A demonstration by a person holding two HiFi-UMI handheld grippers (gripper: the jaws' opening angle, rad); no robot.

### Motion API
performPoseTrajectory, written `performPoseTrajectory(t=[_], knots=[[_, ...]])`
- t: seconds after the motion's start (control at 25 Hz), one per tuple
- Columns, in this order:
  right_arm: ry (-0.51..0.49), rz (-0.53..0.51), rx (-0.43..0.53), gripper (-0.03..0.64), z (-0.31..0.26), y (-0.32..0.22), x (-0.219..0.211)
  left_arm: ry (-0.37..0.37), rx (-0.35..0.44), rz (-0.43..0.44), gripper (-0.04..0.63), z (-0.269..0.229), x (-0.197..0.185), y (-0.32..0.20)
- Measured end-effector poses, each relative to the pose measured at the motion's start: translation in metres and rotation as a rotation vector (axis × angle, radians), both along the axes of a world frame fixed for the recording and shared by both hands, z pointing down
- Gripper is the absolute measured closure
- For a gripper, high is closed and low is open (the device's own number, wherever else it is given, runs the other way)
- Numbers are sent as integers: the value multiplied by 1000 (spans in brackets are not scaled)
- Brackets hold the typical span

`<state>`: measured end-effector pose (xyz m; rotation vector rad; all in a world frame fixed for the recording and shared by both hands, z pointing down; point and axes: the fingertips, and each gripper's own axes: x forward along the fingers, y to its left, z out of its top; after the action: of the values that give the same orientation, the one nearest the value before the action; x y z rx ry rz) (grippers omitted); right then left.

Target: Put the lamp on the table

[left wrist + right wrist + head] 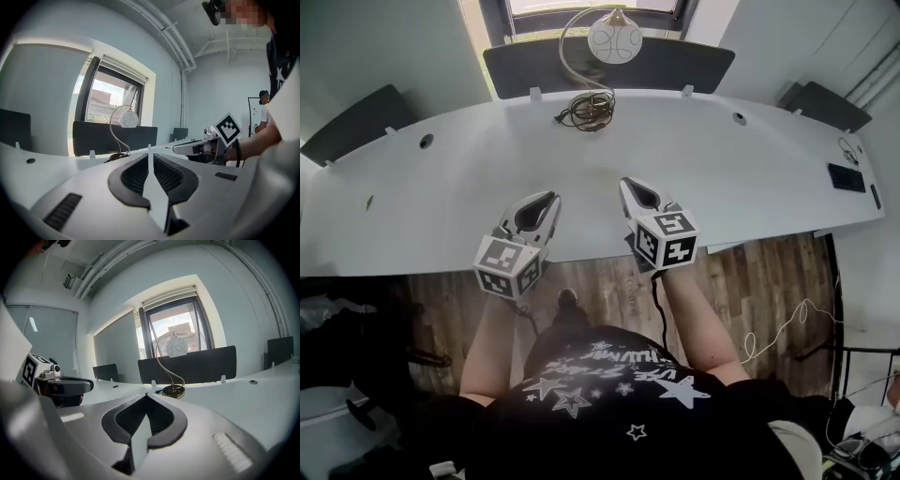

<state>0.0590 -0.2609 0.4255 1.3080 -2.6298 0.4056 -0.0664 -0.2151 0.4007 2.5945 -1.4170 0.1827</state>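
Observation:
The lamp (614, 37), a white globe on a curved thin stem, stands at the far middle of the white table (722, 178), with its cable coiled at the base (589, 111). It also shows in the left gripper view, lamp (128, 118), and in the right gripper view, lamp (177, 348), well ahead of both jaws. My left gripper (551, 197) hovers over the table's near edge, shut and empty. Beside it, my right gripper (626, 183) is also shut with nothing in it. Both point toward the lamp, far from it.
Dark partition panels (609, 66) stand behind the table, under a window. A black device (846, 177) lies at the table's right end. A white cable (778, 328) trails on the wooden floor. Another person (264, 108) stands far back.

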Motion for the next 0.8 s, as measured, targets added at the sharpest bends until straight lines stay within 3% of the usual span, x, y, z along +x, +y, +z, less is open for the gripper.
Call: performPoseTrajectory(t=[0.8], knots=[[-54, -50, -9, 617, -8, 150, 92, -5, 22, -50, 555, -7, 85, 154]])
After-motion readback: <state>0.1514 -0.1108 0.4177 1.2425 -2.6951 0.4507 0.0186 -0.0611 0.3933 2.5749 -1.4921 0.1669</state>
